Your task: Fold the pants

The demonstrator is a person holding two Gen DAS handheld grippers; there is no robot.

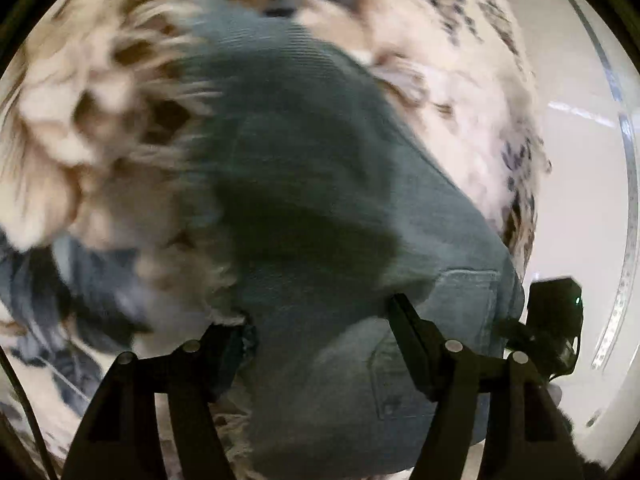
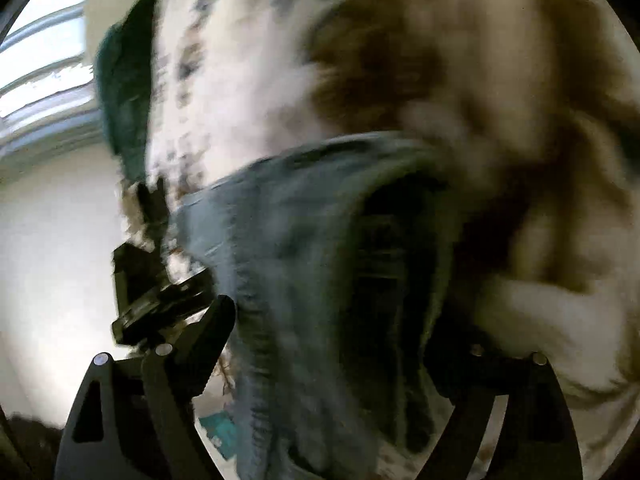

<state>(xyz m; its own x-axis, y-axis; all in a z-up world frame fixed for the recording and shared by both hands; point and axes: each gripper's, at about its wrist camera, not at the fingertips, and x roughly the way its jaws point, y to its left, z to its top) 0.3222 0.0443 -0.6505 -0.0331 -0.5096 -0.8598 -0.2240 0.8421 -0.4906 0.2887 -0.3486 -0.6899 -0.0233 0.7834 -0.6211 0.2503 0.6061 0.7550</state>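
Observation:
The blue denim pants (image 1: 320, 200) fill the middle of the left wrist view, lying over a shaggy cream and brown rug (image 1: 80, 92); a back pocket (image 1: 460, 300) shows low on the right. My left gripper (image 1: 316, 320) has its fingers spread wide, with denim bunched between them. In the right wrist view the pants (image 2: 288, 260) hang in a blurred fold between the spread fingers of my right gripper (image 2: 340, 320); its right finger is mostly hidden by cloth. The other gripper shows as a black block in the left wrist view (image 1: 556, 320) and in the right wrist view (image 2: 152, 292).
The rug (image 2: 440, 60) has blue-grey patterned patches (image 1: 60, 280). A pale floor (image 1: 580, 160) lies beyond the rug's right edge. A dark green object (image 2: 124, 80) sits at the rug's edge by a bright window (image 2: 44, 60). Both views are motion-blurred.

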